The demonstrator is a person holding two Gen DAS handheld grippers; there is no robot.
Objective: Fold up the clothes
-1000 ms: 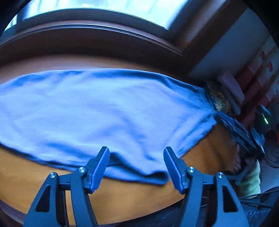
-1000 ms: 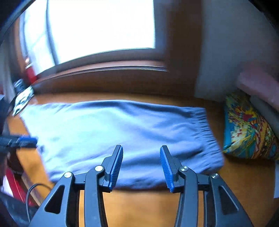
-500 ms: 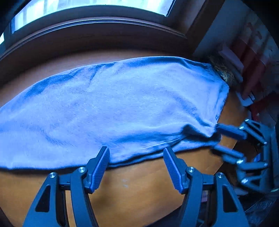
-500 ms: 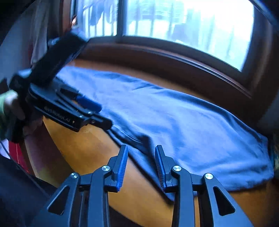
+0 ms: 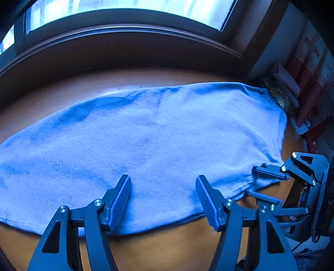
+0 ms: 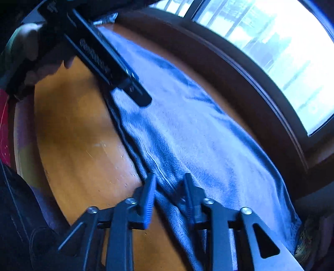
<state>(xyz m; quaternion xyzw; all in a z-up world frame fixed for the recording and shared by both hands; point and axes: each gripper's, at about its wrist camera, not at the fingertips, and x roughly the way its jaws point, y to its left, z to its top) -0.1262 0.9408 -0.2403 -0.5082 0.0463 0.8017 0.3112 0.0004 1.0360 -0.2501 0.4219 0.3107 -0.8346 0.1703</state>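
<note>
**Q:** Where is the garment located, and how is it expected to handle?

**A:** The blue garment (image 5: 158, 141) is spread flat on the wooden table (image 5: 167, 248), across the centre of the left wrist frame, below the window (image 5: 125, 8). It is judged soft, light and limp; sagging is to be expected wherever it is unsupported.

**Q:** Where should hold be taken, and what is the gripper status?

**A:** The stitched near hem is recommended. The left gripper (image 5: 162, 200) is held open above that hem, nothing pinched. The right gripper (image 6: 170, 196) is closing, with the hem corner lying between its jaws; firm contact cannot yet be confirmed.
</note>
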